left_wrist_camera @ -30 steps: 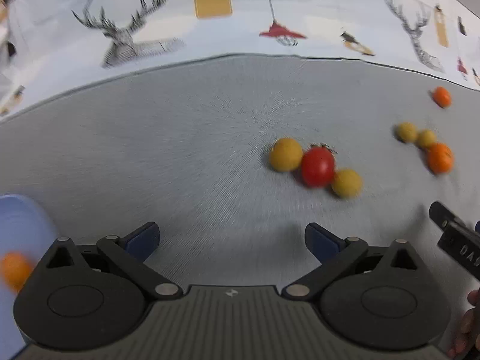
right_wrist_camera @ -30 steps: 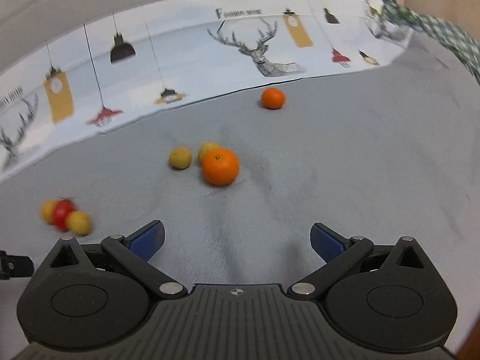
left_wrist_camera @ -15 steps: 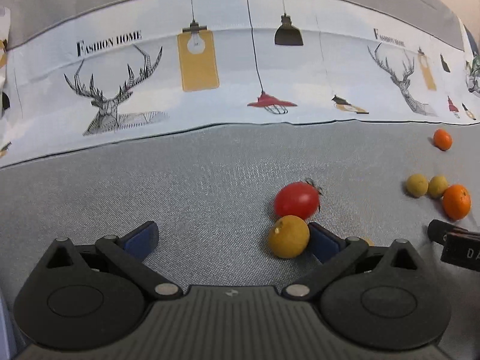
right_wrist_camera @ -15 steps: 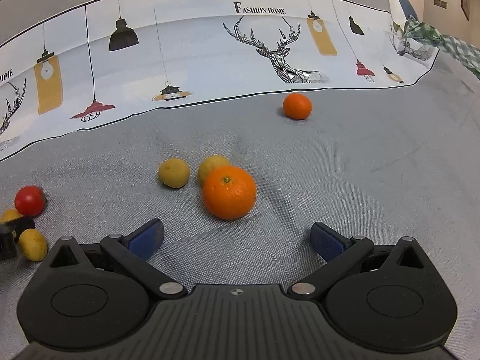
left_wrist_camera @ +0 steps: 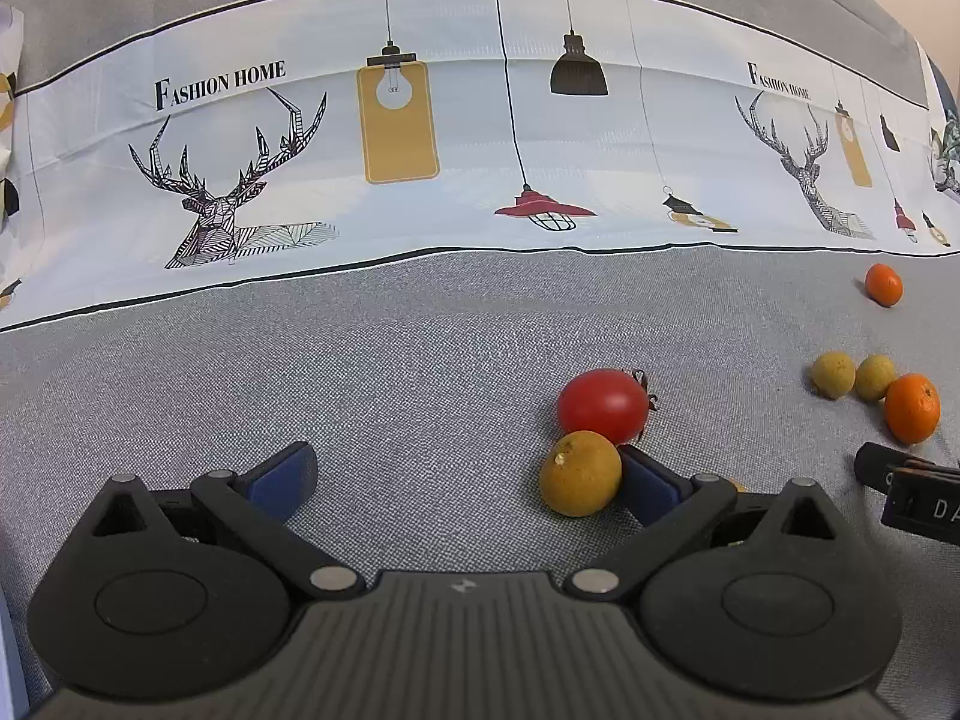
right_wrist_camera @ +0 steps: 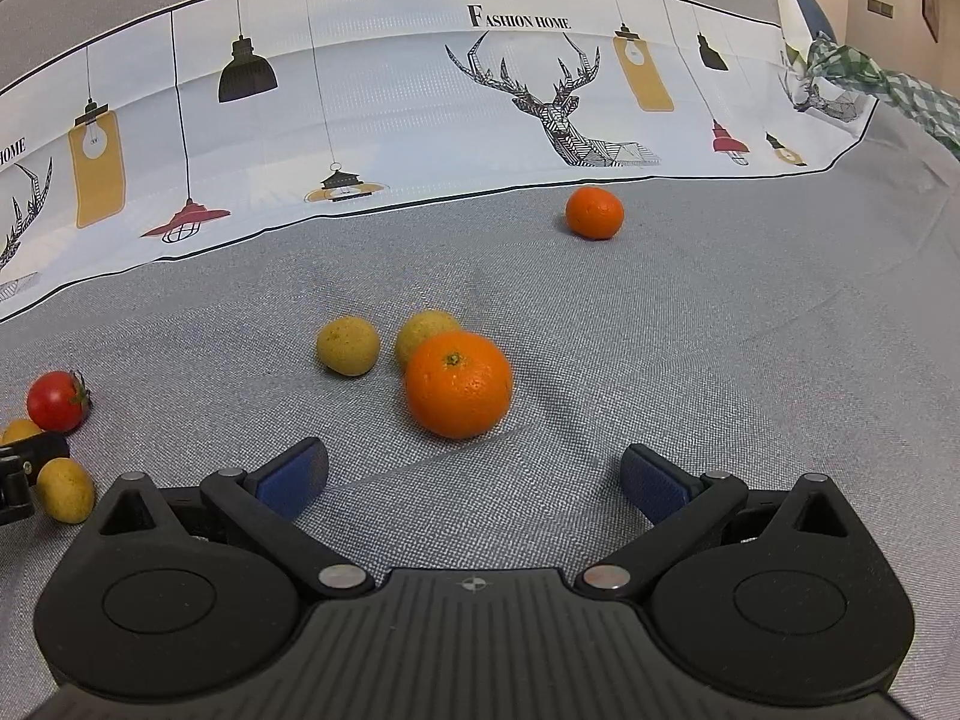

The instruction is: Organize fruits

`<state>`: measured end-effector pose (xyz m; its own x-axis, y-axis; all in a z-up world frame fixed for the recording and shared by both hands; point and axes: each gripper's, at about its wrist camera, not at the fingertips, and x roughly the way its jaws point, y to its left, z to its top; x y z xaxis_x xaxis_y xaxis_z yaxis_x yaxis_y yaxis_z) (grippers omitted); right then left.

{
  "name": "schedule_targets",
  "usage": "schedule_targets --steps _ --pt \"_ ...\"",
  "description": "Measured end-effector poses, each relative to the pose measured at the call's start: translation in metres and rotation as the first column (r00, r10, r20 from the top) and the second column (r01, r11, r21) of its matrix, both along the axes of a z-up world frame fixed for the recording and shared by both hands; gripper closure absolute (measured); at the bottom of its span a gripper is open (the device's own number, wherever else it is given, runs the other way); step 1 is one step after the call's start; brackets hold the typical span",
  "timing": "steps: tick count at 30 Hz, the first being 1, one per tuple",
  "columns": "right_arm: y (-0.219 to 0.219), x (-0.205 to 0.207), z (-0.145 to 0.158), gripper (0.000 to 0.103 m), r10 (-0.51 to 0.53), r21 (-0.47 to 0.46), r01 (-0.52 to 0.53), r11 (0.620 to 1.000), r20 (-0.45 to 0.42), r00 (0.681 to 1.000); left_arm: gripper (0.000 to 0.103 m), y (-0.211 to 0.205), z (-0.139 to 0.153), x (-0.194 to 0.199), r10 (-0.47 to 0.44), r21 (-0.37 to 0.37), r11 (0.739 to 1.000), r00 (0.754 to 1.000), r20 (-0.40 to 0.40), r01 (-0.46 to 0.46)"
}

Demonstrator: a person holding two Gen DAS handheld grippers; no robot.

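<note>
The left tool [left_wrist_camera: 462,480] sits low on the grey cloth-covered counter [left_wrist_camera: 390,372] with its jaws apart, a yellow fruit [left_wrist_camera: 579,473] just inside its right blue pad and a red tomato [left_wrist_camera: 603,405] touching that fruit from behind. The right tool [right_wrist_camera: 474,477] is likewise spread and empty, and a large orange [right_wrist_camera: 459,384] lies just ahead of it. Behind the orange rest two yellow fruits [right_wrist_camera: 348,345], and farther back, near the printed cloth border [right_wrist_camera: 420,108], a small orange [right_wrist_camera: 594,213].

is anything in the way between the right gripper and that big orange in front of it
Nothing visible. The right gripper is open, and only bare grey cloth lies between its fingers and the big orange. A yellow fruit sits just behind the orange, not in front.
</note>
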<state>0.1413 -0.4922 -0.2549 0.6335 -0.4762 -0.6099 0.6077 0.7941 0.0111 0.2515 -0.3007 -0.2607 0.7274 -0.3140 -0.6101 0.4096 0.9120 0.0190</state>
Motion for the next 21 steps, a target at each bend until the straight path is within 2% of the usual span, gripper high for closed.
schedule_targets --steps 21 --pt "0.0018 -0.0003 -0.0016 0.0 -0.013 -0.005 0.013 1.0 0.012 1.0 0.0 0.0001 -0.0003 -0.0008 0.003 -0.003 1.0 1.0 0.01 -0.003"
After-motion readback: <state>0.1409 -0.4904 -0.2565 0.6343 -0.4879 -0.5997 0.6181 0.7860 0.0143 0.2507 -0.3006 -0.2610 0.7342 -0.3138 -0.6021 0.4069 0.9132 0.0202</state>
